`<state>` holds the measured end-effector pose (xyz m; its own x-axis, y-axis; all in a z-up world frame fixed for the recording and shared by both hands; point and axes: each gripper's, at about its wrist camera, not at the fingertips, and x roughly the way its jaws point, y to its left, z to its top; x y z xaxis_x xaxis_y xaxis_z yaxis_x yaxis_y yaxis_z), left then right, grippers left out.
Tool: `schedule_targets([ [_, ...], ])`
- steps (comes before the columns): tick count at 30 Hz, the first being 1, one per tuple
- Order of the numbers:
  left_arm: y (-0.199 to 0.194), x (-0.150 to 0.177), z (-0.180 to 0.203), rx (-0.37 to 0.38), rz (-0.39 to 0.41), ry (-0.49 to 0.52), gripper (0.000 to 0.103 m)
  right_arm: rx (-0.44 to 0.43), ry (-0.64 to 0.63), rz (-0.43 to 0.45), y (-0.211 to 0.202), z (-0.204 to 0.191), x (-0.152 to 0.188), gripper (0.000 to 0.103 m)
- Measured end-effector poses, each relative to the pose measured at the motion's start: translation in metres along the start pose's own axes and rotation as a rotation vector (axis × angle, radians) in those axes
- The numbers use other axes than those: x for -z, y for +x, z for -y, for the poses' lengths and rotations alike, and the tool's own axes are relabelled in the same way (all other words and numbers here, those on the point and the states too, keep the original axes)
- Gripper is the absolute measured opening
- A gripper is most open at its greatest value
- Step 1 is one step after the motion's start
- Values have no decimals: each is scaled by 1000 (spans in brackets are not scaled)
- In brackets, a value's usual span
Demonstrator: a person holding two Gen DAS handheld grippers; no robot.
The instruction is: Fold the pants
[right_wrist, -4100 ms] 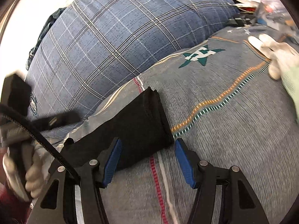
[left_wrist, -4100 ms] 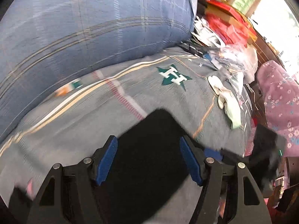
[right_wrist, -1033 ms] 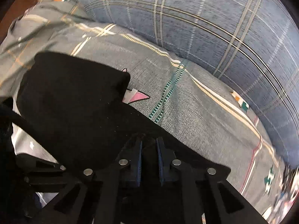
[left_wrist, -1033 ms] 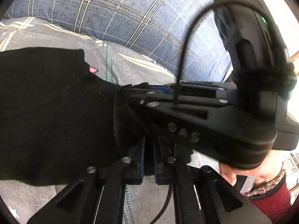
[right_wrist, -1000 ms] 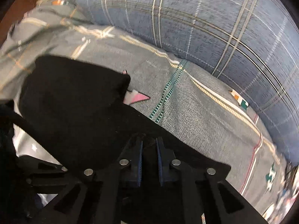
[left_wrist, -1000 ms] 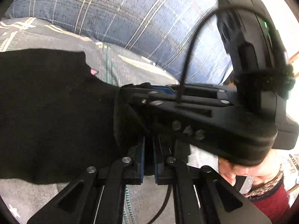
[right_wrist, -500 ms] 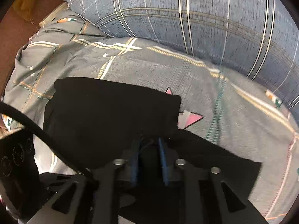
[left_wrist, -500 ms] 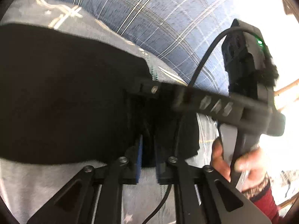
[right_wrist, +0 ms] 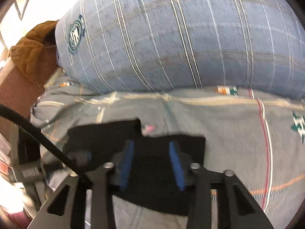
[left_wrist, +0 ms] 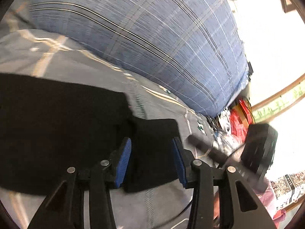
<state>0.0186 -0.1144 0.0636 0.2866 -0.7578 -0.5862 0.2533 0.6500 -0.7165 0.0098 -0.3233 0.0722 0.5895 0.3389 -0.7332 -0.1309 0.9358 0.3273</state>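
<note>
Both frames were smeared with motion, so edges ran soft. The pants lay black and flat on the grey sheet, in two overlapping slabs: a big one to the left in the left wrist view and a smaller, squarer one stepping out to the right, right between the fingers. The left gripper stood wide open over that smaller slab, blue pads apart, nothing pinched between them. The right gripper stood just as open above the pants, both blue pads showing, and held nothing; whether its fingertips touched the cloth could not be told through the blur. One pink patch showed on the sheet at the notch where the two black slabs met, too smeared to make out its shape. One big blue plaid quilt bulged behind the pants, filling the top of both views. One brown padded garment sat at the far left beside the quilt, partly cut off by the lens rim. In the left view the other gripper's black body crossed the right edge, blurred, and beyond it a heap of red and white clutter could not be counted or named. The pants' near edge was hidden under the gripper frames in both views. No containers showed in either view.
</note>
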Motion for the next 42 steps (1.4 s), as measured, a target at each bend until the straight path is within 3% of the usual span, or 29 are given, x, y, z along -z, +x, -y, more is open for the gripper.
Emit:
schedule_targets([
  [2,24,-6,4,-54,-29,9,43,-3,10,-19,11,1,13,40],
  [5,57,-10,-9,-207,-69,21,42,30,16,-42,32,6,30,40],
  [8,59,-12,-15,-170,-49,24,41,42,16,-22,41,15,44,40],
  [11,52,-15,-14,-160,-69,27,41,87,-51,-12,43,2,45,48],
  [13,31,-16,-15,-139,-57,9,41,92,-77,-21,40,-6,42,57],
  [16,-9,-11,-19,-139,-2,7,44,82,-61,-5,25,-12,41,57],
  [21,-99,21,-57,-300,155,-21,54,60,-113,-2,10,-37,41,57],
  [23,-128,35,-82,-349,210,-91,54,19,-147,-19,13,-57,38,58],
  [26,-156,49,-119,-324,273,-218,55,-48,-234,-61,32,-99,27,60],
  [30,-164,53,-154,-326,302,-320,55,-139,-384,-143,73,-171,8,72],
  [35,-169,48,-183,-309,339,-378,55,-152,-542,-247,143,-253,-15,73],
  [42,-158,46,-199,-239,354,-386,55,-60,-757,-396,240,-330,-15,74],
])
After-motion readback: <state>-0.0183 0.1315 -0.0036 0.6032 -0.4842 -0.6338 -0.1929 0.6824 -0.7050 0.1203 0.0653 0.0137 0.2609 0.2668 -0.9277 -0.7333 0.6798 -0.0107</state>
